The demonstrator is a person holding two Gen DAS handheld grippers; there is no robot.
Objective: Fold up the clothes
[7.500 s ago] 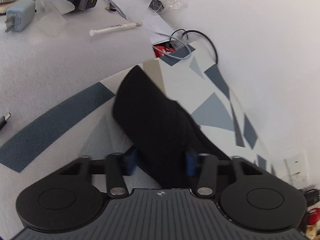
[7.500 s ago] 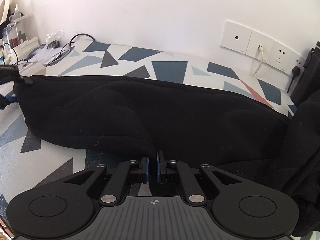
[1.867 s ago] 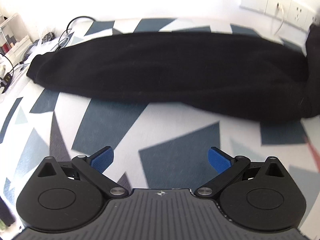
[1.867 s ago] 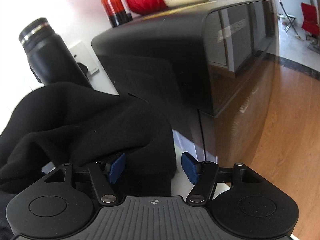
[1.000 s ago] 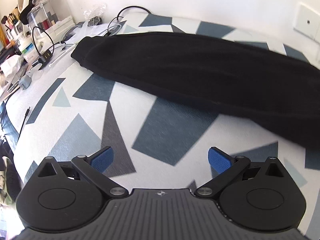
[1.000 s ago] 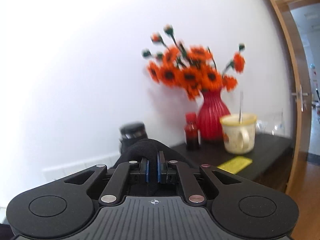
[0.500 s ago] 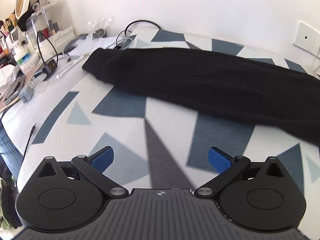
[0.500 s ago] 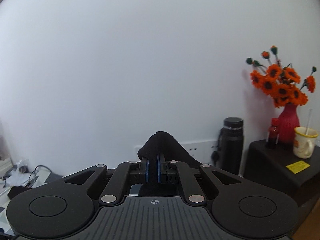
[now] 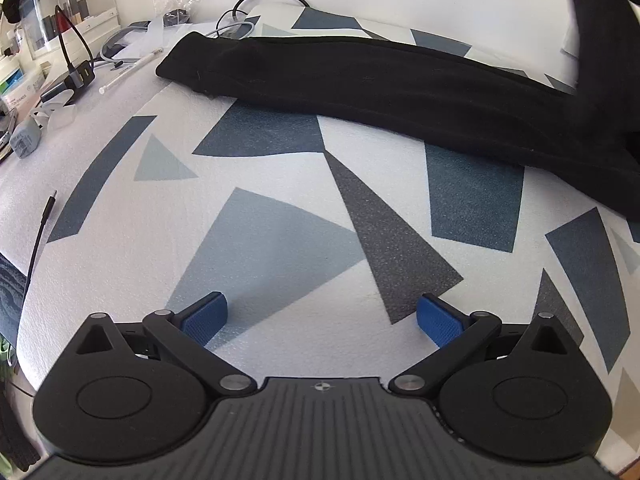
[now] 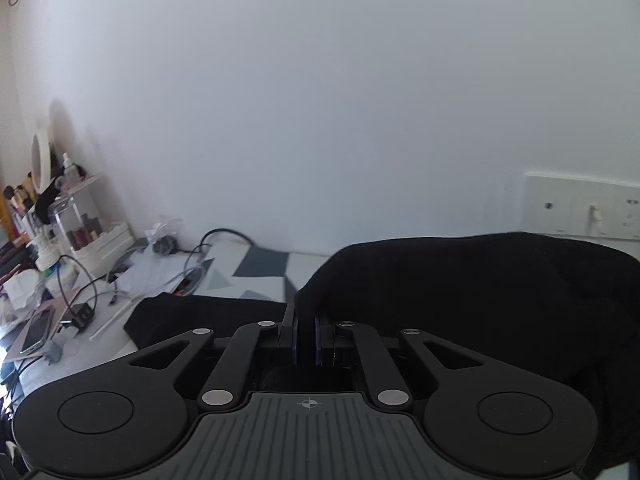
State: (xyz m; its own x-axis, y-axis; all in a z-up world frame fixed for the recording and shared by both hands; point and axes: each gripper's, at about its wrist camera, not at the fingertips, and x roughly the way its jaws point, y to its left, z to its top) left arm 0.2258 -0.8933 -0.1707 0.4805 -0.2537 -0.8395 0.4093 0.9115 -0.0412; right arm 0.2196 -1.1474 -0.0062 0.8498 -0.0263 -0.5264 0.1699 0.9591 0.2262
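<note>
Your right tool (image 10: pixel 306 340) was pressed together on the end of the black garment (image 9: pixel 384 84), and within a second you had swung it away from the flower vase side and back over the tabletop (image 9: pixel 260 184), cloth trailing up from the right edge. That meant the fold was under way: one end lifted, heading toward the other end near the cables (image 9: pixel 240 20) at the far left corner. Your left tool (image 9: pixel 320 320) had drifted left and sat spread, empty, above bare patterned tabletop near the front edge, the garment lying along the back edge.
</note>
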